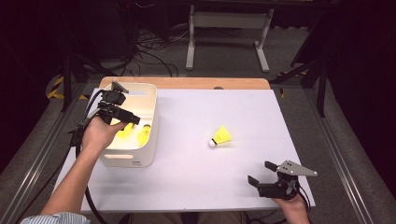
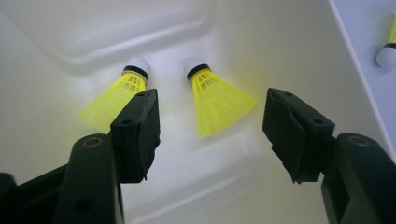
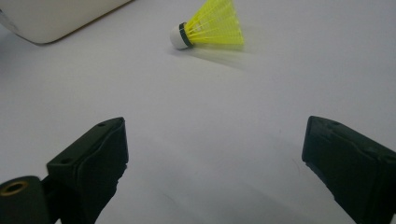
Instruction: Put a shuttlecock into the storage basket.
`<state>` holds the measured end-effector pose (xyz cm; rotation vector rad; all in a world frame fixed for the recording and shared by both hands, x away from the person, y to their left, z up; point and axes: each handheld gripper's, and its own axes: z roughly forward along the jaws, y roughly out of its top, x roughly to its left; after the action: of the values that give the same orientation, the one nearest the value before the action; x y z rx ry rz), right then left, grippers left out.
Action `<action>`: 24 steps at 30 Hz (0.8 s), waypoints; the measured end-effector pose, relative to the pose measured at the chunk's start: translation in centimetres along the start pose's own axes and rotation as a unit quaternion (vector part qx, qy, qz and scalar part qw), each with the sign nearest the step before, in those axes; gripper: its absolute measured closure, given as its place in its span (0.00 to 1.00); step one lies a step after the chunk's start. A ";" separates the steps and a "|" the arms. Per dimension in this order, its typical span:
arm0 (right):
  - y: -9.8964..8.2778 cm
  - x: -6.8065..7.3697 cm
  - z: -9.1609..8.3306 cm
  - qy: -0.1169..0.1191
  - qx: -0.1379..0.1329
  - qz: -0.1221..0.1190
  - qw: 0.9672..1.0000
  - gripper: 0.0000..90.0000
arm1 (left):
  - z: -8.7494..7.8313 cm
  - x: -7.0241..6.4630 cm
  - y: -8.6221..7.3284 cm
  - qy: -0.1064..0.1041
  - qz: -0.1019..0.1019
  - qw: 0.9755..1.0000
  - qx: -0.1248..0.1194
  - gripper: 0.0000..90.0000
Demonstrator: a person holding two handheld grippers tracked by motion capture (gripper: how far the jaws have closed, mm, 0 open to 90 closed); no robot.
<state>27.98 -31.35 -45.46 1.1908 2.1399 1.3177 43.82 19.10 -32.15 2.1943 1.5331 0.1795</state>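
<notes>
A: How far is the work now?

B: I judge it about two thirds done. Two yellow shuttlecocks already lie on the floor of the white box [image 1: 145,122], which stands near the left edge of the desk [image 1: 196,182]. In the left gripper view I see the left shuttlecock [image 2: 114,95] and the right shuttlecock [image 2: 215,98] side by side, apart from each other, with their white heads pointing away from the camera.

A: And the left hand-held gripper [image 2: 210,133]?

B: It hangs over the inside of the box, released. Its jaws stand wide and nothing is between the pads; the right shuttlecock lies below the gap, not touched.

A: What is left to do?

B: A third shuttlecock [image 1: 221,137] lies on its side near the middle of the desk, well apart from the box. In the right gripper view it is ahead, shuttlecock [image 3: 210,25], with its head toward the box. It must go into the box, I think.

A: Is the right hand-held gripper [image 1: 261,173] busy?

B: No. It rests near the front right corner of the desk, also released, holding nothing, pointing toward that shuttlecock.

A: Any writing to read?

B: On the front wall of the box there is a small dark mark, maybe a label, but too small to read. On the shuttlecocks I see a dark band below the head and no letters.
</notes>
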 end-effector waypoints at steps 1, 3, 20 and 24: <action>0.0 0.0 0.0 0.000 0.000 0.000 1.000 0.08 | 0.0 -0.1 0.0 -0.001 0.002 1.000 -0.001 0.41; 0.0 0.0 0.0 0.000 0.000 0.000 1.000 0.08 | -0.1 -0.3 0.0 -0.002 0.005 1.000 -0.001 0.41; 0.0 0.0 0.0 0.002 0.001 0.000 1.000 0.08 | -0.7 -1.6 0.1 -0.013 0.021 1.000 -0.011 0.40; 0.0 0.0 0.0 0.003 0.002 0.000 1.000 0.08 | -0.8 -1.8 0.1 -0.014 0.024 1.000 -0.015 0.40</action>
<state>28.00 -31.31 -45.48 1.1899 2.1472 1.3185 42.91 17.63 -31.11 2.2026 1.4545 0.1836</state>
